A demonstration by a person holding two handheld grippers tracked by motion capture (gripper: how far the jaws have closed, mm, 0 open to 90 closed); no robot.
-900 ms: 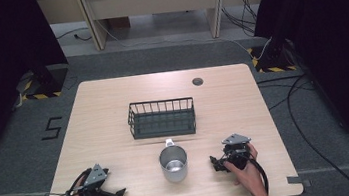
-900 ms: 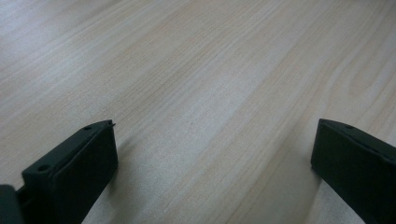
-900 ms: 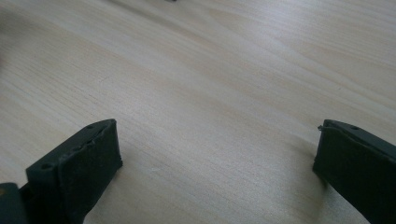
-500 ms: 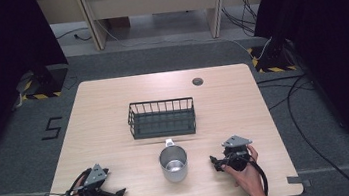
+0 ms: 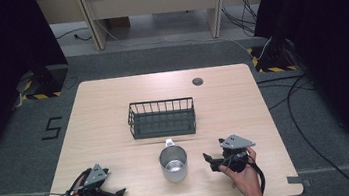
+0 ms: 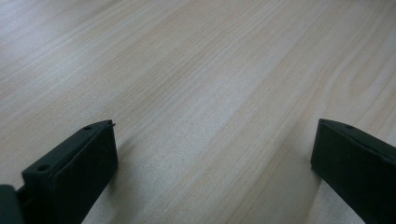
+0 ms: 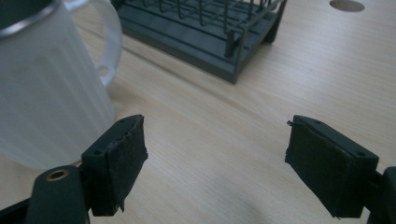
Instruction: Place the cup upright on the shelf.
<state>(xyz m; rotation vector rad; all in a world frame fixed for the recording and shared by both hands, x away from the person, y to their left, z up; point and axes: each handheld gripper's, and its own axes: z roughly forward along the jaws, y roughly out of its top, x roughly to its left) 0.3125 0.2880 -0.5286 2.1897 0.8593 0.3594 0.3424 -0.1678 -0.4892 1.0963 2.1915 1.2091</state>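
Note:
A steel mug (image 5: 173,162) with a pale handle stands upright near the table's front edge, handle toward the dark wire basket (image 5: 162,117) behind it. My right gripper (image 5: 212,160) rests on the table just right of the mug, jaws pointing at it, open and empty. In the right gripper view the mug (image 7: 46,84) stands just left of the open right gripper (image 7: 215,120), and the basket (image 7: 205,32) lies beyond. My left gripper (image 5: 117,193) sits at the front left, open, with bare wood between the jaws of the left gripper (image 6: 215,123).
The wooden table (image 5: 103,111) has a round cable hole (image 5: 197,81) at the back right, seen as the hole (image 7: 346,5) in the right gripper view. Cables trail from both grippers over the front edge. Dark floor surrounds the table.

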